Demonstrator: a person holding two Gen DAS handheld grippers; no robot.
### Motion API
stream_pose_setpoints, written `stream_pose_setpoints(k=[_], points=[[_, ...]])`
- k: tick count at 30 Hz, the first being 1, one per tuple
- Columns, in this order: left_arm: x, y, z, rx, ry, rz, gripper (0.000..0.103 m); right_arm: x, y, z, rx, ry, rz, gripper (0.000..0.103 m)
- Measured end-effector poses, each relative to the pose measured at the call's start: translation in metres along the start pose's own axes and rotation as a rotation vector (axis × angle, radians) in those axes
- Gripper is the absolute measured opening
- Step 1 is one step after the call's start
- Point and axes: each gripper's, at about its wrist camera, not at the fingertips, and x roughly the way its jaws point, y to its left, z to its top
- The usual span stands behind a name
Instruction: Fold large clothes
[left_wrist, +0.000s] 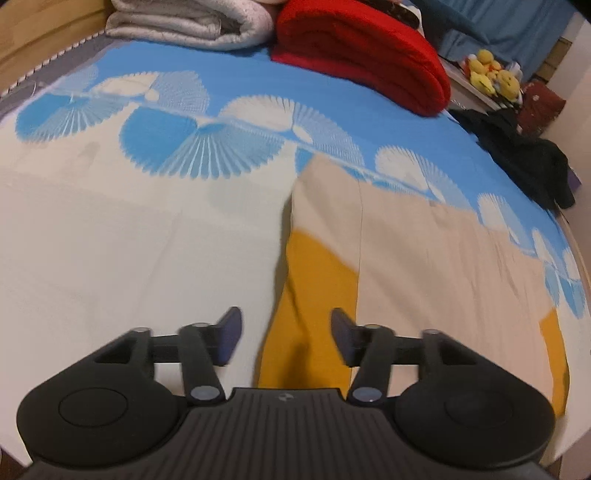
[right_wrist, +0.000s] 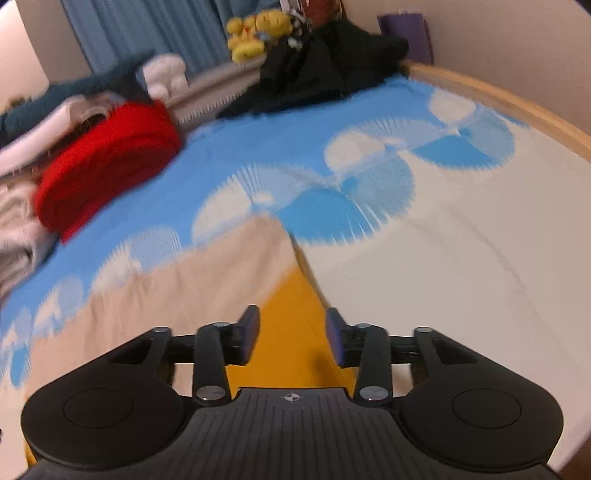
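Observation:
A large beige garment (left_wrist: 424, 251) with a mustard-yellow part (left_wrist: 314, 306) lies flat on the bed. In the left wrist view its left edge runs up the middle. My left gripper (left_wrist: 286, 339) is open and empty, its jaws straddling the yellow edge from above. In the right wrist view the beige cloth (right_wrist: 177, 295) lies at left and the yellow part (right_wrist: 291, 332) sits between the jaws. My right gripper (right_wrist: 291, 338) is open and holds nothing. The right wrist view is blurred.
The bed sheet (left_wrist: 129, 240) is cream with a blue fan pattern. A folded red blanket (left_wrist: 369, 55) and a white quilt (left_wrist: 184, 22) lie at the bed's head. Dark clothes (left_wrist: 524, 158) and yellow plush toys (left_wrist: 491, 72) sit at the far side. A wooden bed rail (right_wrist: 517, 103) borders the right.

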Motion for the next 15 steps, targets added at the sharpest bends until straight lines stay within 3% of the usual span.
stream_pose_setpoints(k=[2, 4, 7, 10, 11, 12, 13, 14, 15], points=[[0.01, 0.014, -0.028, -0.056, 0.057, -0.035, 0.062, 0.005, -0.012, -0.02, 0.002, 0.057, -0.018, 0.043], [0.028, 0.025, -0.042, -0.129, 0.206, -0.049, 0.06, 0.018, -0.023, -0.033, -0.006, 0.156, -0.08, 0.043], [0.027, 0.027, -0.044, -0.093, 0.185, -0.048, 0.06, 0.026, -0.04, -0.039, 0.041, 0.201, -0.118, 0.043], [0.035, 0.03, -0.053, -0.087, 0.25, -0.024, 0.059, 0.034, -0.049, -0.049, 0.041, 0.27, -0.142, 0.043], [0.035, 0.03, -0.054, -0.08, 0.251, -0.028, 0.045, 0.034, -0.05, -0.052, 0.038, 0.287, -0.145, 0.043], [0.033, 0.029, -0.055, -0.067, 0.242, -0.046, 0.019, 0.035, -0.049, -0.054, 0.032, 0.299, -0.136, 0.039], [0.03, 0.027, -0.055, -0.057, 0.23, -0.062, 0.005, 0.034, -0.048, -0.056, 0.021, 0.304, -0.123, 0.03], [0.024, 0.026, -0.055, -0.046, 0.203, -0.072, 0.002, 0.033, -0.045, -0.057, 0.002, 0.302, -0.116, 0.0], [0.016, 0.026, -0.054, -0.046, 0.163, -0.09, 0.001, 0.03, -0.042, -0.057, -0.025, 0.292, -0.115, 0.0]])
